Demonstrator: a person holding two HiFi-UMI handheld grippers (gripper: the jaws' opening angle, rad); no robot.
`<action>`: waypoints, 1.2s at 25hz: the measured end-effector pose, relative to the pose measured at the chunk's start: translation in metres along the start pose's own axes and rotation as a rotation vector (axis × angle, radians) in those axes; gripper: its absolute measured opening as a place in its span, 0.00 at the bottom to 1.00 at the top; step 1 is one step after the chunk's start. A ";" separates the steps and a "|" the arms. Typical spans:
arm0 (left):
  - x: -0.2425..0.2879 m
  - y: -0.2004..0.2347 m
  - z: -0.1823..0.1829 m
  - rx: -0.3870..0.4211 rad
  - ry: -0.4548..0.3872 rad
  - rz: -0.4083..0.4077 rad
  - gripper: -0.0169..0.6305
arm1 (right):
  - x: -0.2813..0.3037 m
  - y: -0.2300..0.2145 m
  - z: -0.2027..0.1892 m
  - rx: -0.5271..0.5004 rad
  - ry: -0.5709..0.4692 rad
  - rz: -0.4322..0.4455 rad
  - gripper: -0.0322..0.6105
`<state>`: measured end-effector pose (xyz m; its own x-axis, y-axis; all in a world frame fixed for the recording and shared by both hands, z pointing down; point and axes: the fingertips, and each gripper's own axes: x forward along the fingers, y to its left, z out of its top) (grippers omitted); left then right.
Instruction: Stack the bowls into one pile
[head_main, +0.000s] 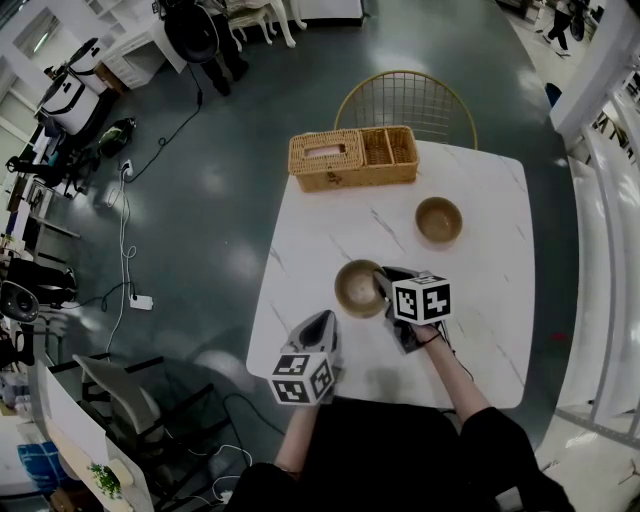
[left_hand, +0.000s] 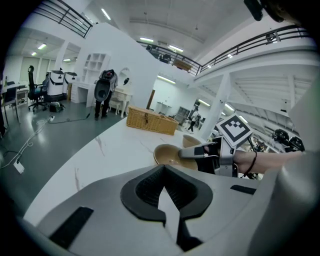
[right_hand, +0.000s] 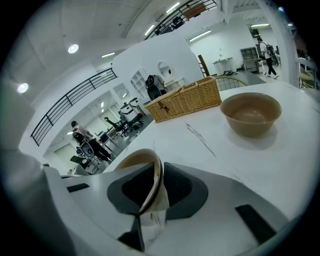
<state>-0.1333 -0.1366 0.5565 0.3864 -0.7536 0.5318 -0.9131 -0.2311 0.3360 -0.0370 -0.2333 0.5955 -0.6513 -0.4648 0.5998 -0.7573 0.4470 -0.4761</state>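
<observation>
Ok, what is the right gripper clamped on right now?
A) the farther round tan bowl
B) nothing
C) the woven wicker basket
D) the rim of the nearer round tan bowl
D: in the right gripper view, the right gripper has its jaws pinching the nearer round tan bowl by its rim.

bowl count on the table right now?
2. The near bowl has its rim clamped in the right tool. The far bowl stands free behind it to the right, by the wicker basket. None looks hidden.
</observation>
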 end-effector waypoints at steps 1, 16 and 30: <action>0.000 0.000 0.000 0.000 0.000 0.000 0.05 | 0.000 -0.001 0.000 0.004 0.003 -0.004 0.14; 0.003 0.003 0.005 0.008 -0.007 0.000 0.05 | -0.012 -0.009 0.016 0.074 -0.058 0.015 0.11; 0.030 -0.021 0.033 0.075 -0.026 -0.088 0.05 | -0.052 -0.042 0.057 0.121 -0.200 -0.037 0.11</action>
<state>-0.1071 -0.1746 0.5400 0.4631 -0.7438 0.4820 -0.8832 -0.3417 0.3213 0.0262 -0.2710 0.5476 -0.6099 -0.6266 0.4852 -0.7734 0.3370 -0.5370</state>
